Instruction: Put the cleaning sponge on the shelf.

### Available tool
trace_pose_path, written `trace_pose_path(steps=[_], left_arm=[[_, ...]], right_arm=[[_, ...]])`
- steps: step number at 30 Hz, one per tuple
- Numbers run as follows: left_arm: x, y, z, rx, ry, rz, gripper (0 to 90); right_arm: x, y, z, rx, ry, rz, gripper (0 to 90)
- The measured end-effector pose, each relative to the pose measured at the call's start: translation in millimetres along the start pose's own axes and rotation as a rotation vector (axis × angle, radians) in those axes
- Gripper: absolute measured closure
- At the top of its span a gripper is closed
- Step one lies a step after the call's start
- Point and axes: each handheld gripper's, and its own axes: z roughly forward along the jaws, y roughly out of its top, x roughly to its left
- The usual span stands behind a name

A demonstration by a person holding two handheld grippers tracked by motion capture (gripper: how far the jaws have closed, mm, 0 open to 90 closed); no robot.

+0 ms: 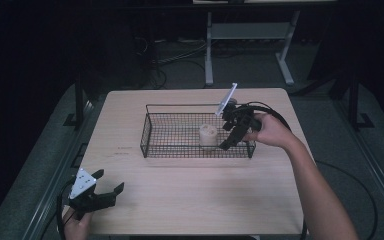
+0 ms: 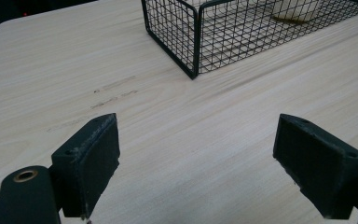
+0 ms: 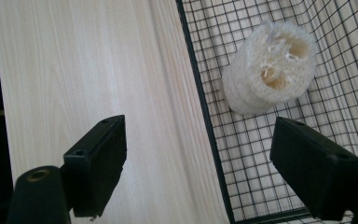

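A black wire basket stands in the middle of the light wooden table. Inside it, right of centre, a pale loofah piece stands on end. My right gripper hangs open over the basket's right end, just right of the loofah. In the right gripper view the loofah lies beyond the open jaws, which straddle the basket's edge wire, holding nothing. My left gripper rests open and empty near the table's front left corner. In the left gripper view the basket corner stands ahead of the gripper.
The table's front edge runs close below the left hand. A white-legged desk frame and cables lie on the dark floor behind the table. Bare wood spreads between the basket and the front edge.
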Motion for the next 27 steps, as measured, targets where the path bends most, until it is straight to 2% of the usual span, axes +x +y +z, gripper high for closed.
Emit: trace_pose_path(steps=[17,27], left_arm=[[-2.9,0.9,1.6,0.007,-0.006,0.009,13.7],[-3.1,0.9,2.2,0.007,-0.005,0.008,13.7]], right_arm=[[22.1,-22.7,0.4,0.000,-0.001,-0.010,18.1],[29.4,-36.4,4.1,-0.003,0.001,-0.007,18.1]])
